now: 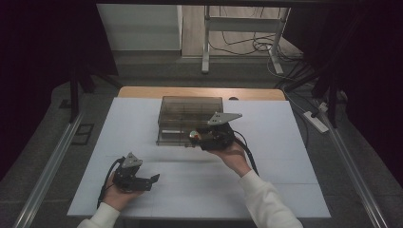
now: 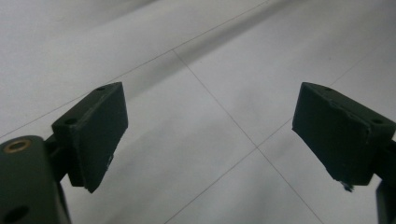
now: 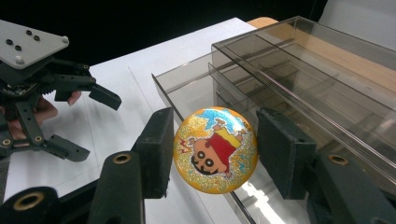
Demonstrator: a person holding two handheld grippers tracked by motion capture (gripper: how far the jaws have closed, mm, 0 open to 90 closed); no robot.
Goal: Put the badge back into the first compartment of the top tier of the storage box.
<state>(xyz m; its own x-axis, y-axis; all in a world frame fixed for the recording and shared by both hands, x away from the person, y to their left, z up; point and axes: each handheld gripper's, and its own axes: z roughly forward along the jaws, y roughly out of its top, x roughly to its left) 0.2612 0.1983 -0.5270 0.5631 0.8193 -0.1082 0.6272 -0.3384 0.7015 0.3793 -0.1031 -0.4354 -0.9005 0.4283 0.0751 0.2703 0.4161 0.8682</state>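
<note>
Badge [image 3: 215, 150] first: a round, glittery orange one with a cartoon figure on it, sitting between the two jaws of my right gripper [image 3: 212, 154]. The left jaw touches its edge; at the right jaw I see a thin gap, so I cannot tell for sure whether the grip is tight. In the high view the badge [image 1: 194, 135] shows as a small spot at the near edge of the clear plastic box [image 1: 190, 118], with my right gripper [image 1: 202, 140] right against that edge. The box is smoky and see-through, with long dividers running along it, and it stands near the far middle of the white counter [image 1: 266, 156]. In the right gripper view the badge hangs just at the box's [image 3: 299, 79] open near corner, above the counter.

My left gripper [image 1: 153, 180] rests low over the near left part of the counter, well apart from the box, lying on its side in my hand. Its jaws stand wide apart with nothing between them, and only bare counter [image 2: 210, 116] shows beyond its opening [image 2: 210, 135].
</note>
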